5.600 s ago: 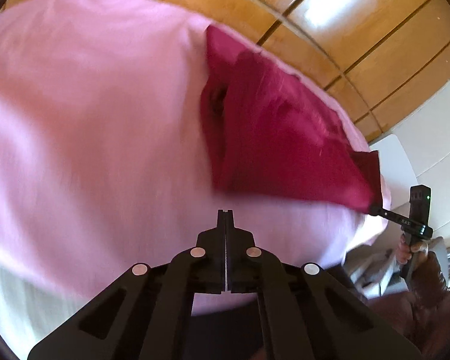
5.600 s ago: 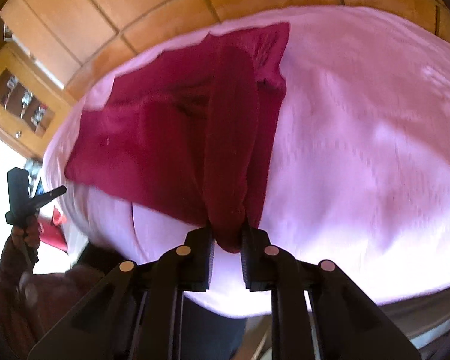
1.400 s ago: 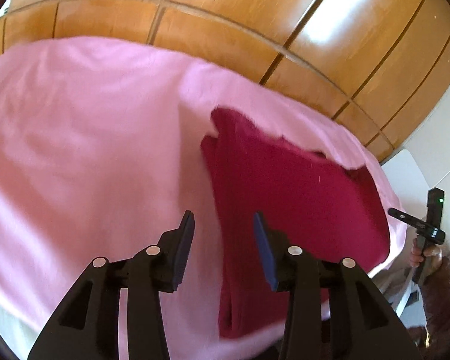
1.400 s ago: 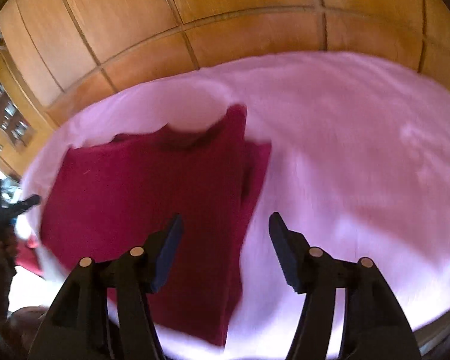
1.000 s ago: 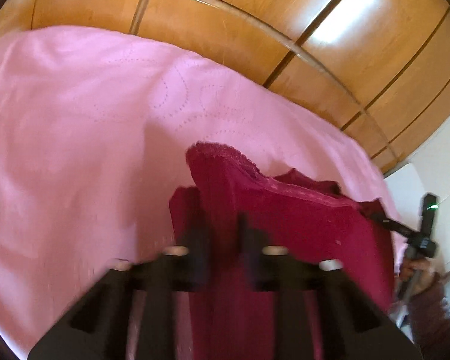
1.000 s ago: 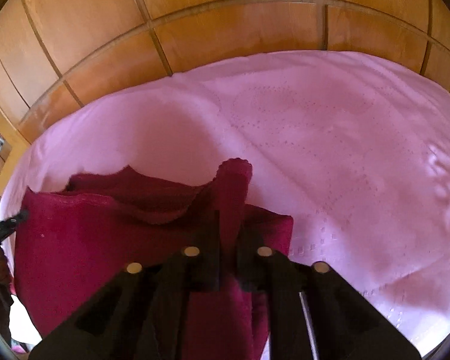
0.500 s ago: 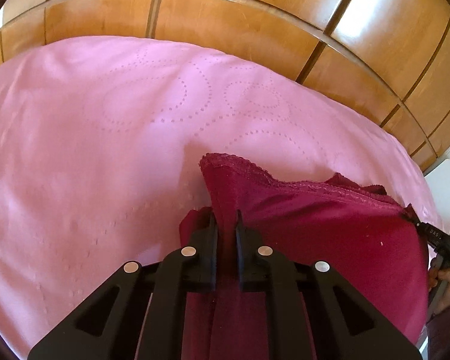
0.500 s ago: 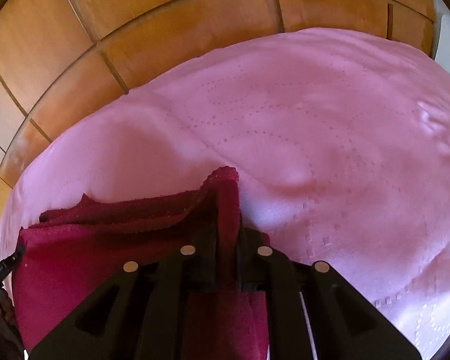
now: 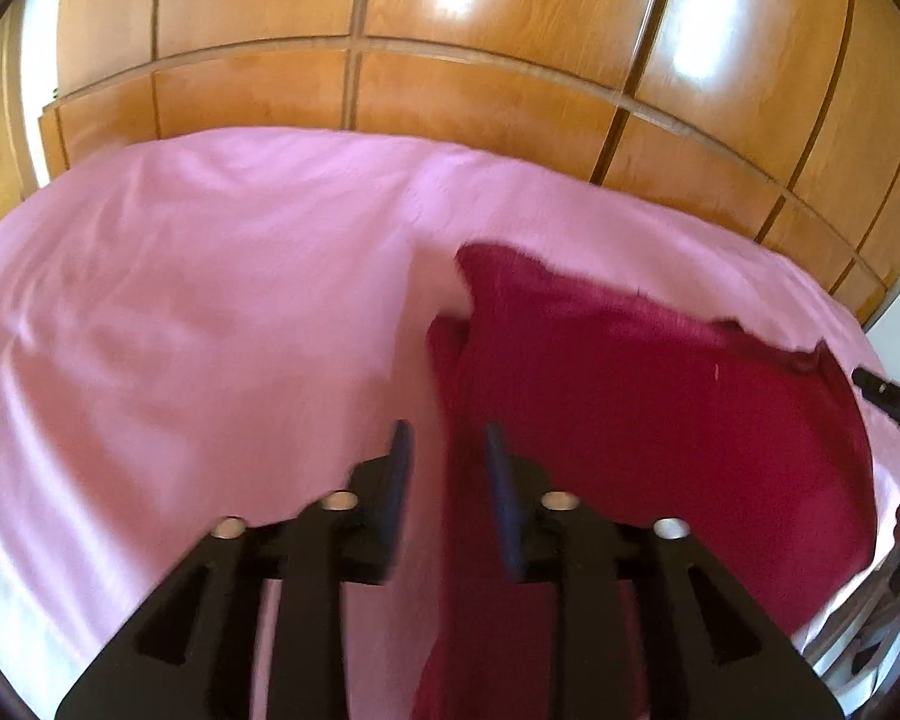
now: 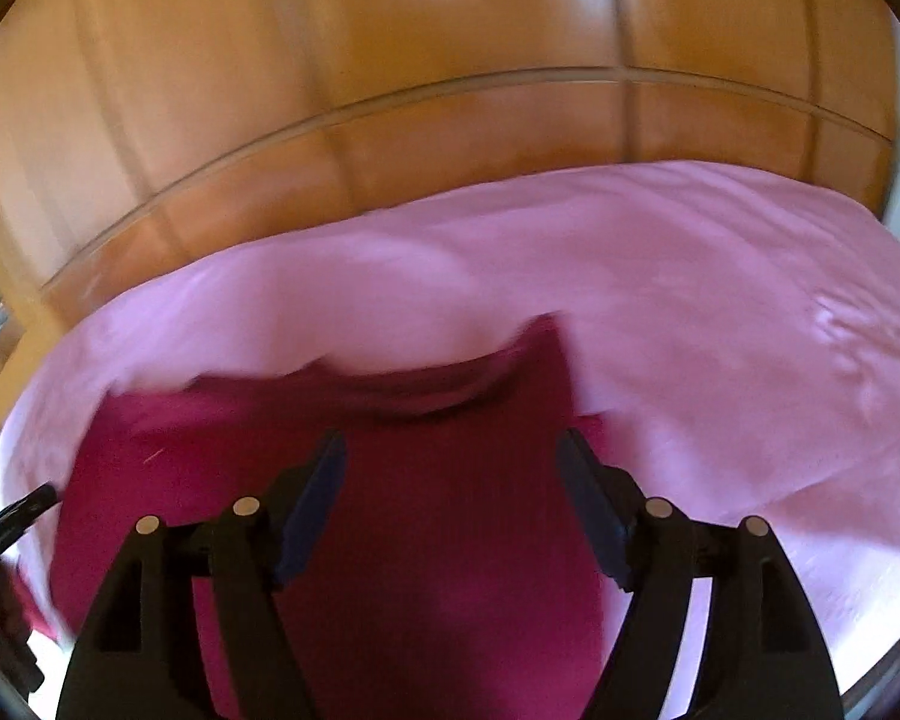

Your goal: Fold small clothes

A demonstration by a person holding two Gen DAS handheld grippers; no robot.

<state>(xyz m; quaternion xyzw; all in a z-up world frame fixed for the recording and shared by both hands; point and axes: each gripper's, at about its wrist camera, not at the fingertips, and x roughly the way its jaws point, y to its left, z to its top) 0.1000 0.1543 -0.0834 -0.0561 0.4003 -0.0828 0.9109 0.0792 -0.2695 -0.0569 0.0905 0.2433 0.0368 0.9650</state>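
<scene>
Both grippers have just been opening, letting go of the dark red knitted garment (image 9: 660, 420) lying folded on the pink bedsheet (image 9: 180, 312), toward its right near part. The left gripper (image 9: 447, 474) has its fingers narrowly apart over the garment's left edge, pressing nothing; the right gripper (image 10: 450, 492) stands wide above the cloth. One fold looks laid; next probably comes another fold or smoothing. Motion blur hides the far hem, and the near edge is cut off.
</scene>
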